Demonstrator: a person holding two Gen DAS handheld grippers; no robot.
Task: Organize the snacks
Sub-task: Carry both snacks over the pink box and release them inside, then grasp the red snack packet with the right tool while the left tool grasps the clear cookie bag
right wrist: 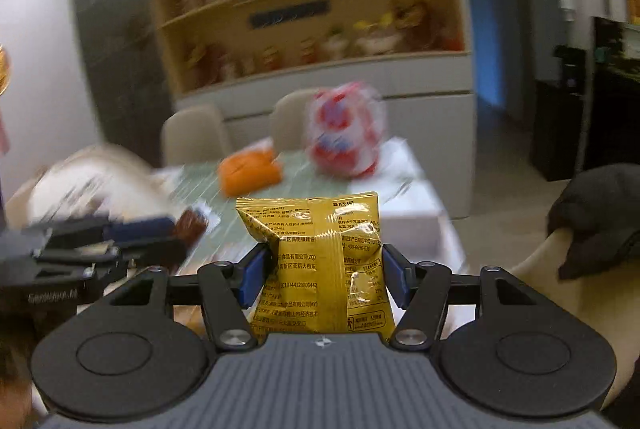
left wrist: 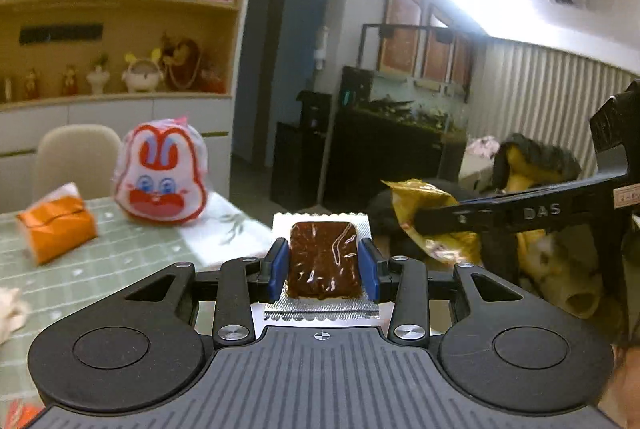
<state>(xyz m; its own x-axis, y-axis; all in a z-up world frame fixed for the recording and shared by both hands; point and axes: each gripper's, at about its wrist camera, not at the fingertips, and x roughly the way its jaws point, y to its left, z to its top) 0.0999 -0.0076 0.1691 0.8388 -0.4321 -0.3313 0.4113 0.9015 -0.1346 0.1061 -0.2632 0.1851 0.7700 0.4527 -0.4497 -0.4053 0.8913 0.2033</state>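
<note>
My left gripper (left wrist: pixel 324 269) is shut on a brown snack bar in a clear silver-edged wrapper (left wrist: pixel 322 261), held up above the table's corner. My right gripper (right wrist: pixel 324 273) is shut on a yellow snack packet (right wrist: pixel 320 261), its blue pads pressing both sides. In the left wrist view the right gripper (left wrist: pixel 424 219) comes in from the right with the yellow packet (left wrist: pixel 416 201) crumpled in it. The right wrist view shows the left gripper (right wrist: pixel 176 233) at the left, blurred, carrying the brown bar (right wrist: pixel 192 227). Both are lifted off the green checked table (left wrist: pixel 120 249).
A white and red rabbit-face bag (left wrist: pixel 162 175) and an orange packet (left wrist: pixel 56 227) sit on the table (right wrist: pixel 304 173). Beige chairs (right wrist: pixel 196 135) stand behind it, before a shelf unit (left wrist: pixel 120 29). A dark garment drapes a chair (right wrist: pixel 596 217) at the right. More wrappers (left wrist: pixel 10 309) lie at the left edge.
</note>
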